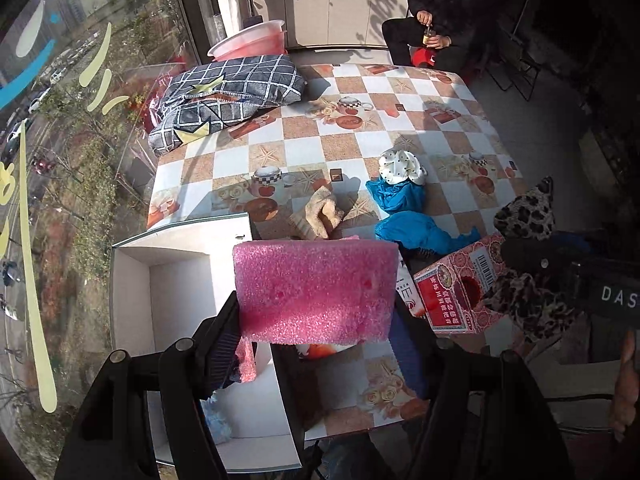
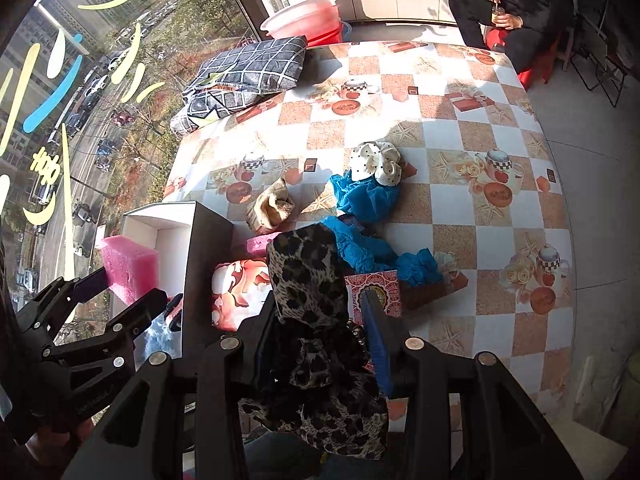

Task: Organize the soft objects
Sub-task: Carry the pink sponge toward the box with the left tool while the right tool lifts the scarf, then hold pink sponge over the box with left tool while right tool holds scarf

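My left gripper (image 1: 318,316) is shut on a pink foam block (image 1: 316,288), which hangs over the edge of an open white box (image 1: 132,280) at the table's near left corner. My right gripper (image 2: 318,308) is shut on a leopard-print cloth (image 2: 308,272) that drapes down between its fingers, above a red printed carton (image 2: 374,292). On the checked tablecloth (image 2: 480,216) lie a blue cloth (image 2: 360,200), a white dotted cloth (image 2: 376,164), a beige knitted piece (image 2: 272,204) and a small pink foam piece (image 2: 260,244).
Two grey checked pillows (image 1: 236,84) are stacked at the table's far left, with a pink basin (image 1: 252,40) behind them. A person sits at the far end (image 1: 448,12). A window pane runs along the left. A floral orange-and-white pack (image 2: 236,288) lies beside the box.
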`<move>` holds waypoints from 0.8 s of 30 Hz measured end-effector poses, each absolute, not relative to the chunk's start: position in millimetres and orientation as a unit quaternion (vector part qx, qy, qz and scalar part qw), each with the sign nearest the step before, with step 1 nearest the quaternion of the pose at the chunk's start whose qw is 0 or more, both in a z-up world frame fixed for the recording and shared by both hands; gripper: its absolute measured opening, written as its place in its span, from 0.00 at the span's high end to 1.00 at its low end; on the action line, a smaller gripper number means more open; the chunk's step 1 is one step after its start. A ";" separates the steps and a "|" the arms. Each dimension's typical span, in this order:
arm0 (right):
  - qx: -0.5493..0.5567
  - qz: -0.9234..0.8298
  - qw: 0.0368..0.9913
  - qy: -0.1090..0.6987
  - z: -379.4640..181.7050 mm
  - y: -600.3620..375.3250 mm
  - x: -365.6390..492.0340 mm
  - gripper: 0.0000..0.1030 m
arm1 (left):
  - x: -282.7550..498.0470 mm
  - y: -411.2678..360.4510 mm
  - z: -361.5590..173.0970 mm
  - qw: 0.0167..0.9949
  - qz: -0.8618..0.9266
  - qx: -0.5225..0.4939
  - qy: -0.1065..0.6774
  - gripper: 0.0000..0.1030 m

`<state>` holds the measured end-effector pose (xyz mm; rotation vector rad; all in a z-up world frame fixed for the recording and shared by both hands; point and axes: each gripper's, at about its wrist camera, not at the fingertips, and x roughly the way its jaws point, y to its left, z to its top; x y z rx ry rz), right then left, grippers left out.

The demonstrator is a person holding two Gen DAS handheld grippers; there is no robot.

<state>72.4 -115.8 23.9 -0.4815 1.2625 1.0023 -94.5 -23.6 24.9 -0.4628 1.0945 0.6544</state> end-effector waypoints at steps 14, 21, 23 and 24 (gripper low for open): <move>-0.296 0.505 0.605 0.539 18.7 -64.8 -15.6 0.60 | -173.2 -13.3 19.6 0.756 0.364 -0.248 0.485 0.30; -0.327 0.520 0.589 0.525 18.8 -48.7 -40.6 0.60 | -195.4 -10.0 19.7 0.748 0.385 -0.266 0.471 0.30; -0.334 0.524 0.585 0.521 18.9 -45.0 -45.4 0.60 | -200.9 -8.8 19.3 0.746 0.389 -0.272 0.468 0.30; -0.338 0.526 0.583 0.519 18.8 -43.3 -48.0 0.60 | -203.7 -8.9 19.3 0.744 0.392 -0.274 0.466 0.30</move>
